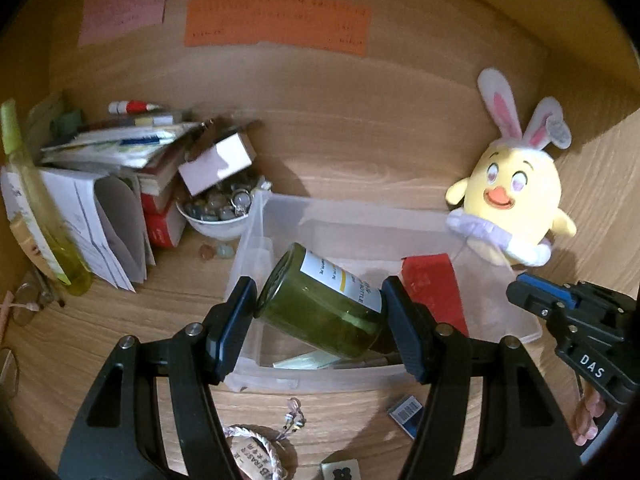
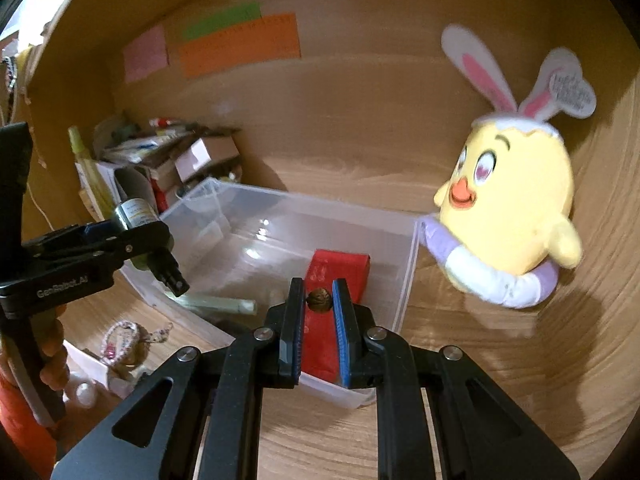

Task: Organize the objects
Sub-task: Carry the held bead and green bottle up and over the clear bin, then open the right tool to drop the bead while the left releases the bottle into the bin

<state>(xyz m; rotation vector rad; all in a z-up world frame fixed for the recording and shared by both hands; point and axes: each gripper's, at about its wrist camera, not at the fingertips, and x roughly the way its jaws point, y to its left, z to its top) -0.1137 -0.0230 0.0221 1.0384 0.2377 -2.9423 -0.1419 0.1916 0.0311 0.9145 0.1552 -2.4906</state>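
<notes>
Meanwhile, the left gripper (image 1: 320, 312) was clamped on a green glass jar (image 1: 324, 304) with a white label, its pads pressing the jar's two ends so that it lay tilted on its side over the near left part of a clear plastic bin (image 1: 496, 312). From the right wrist view the same jar (image 2: 134, 212) showed at the tip of the left gripper (image 2: 128, 226), above the bin's left wall. The right gripper (image 2: 318, 300) had its jaws drawn close together on a small round bronze-coloured bell (image 2: 318, 299), held above the bin's near edge. Inside the bin (image 2: 404, 280) lay a red box (image 2: 340, 270) toward the right and a pale green flat item (image 2: 218, 304) near the front wall.

A yellow chick plush with rabbit ears (image 1: 516, 196) leaned against the wooden back wall just right of the bin. To the left stood a white bowl of stones (image 1: 218, 212), a pile of books and papers (image 1: 120, 152), and a yellow-green bottle (image 1: 36, 200). On the desk in front of the bin lay a braided cord bracelet (image 1: 256, 448) and a small blue box (image 1: 406, 412).
</notes>
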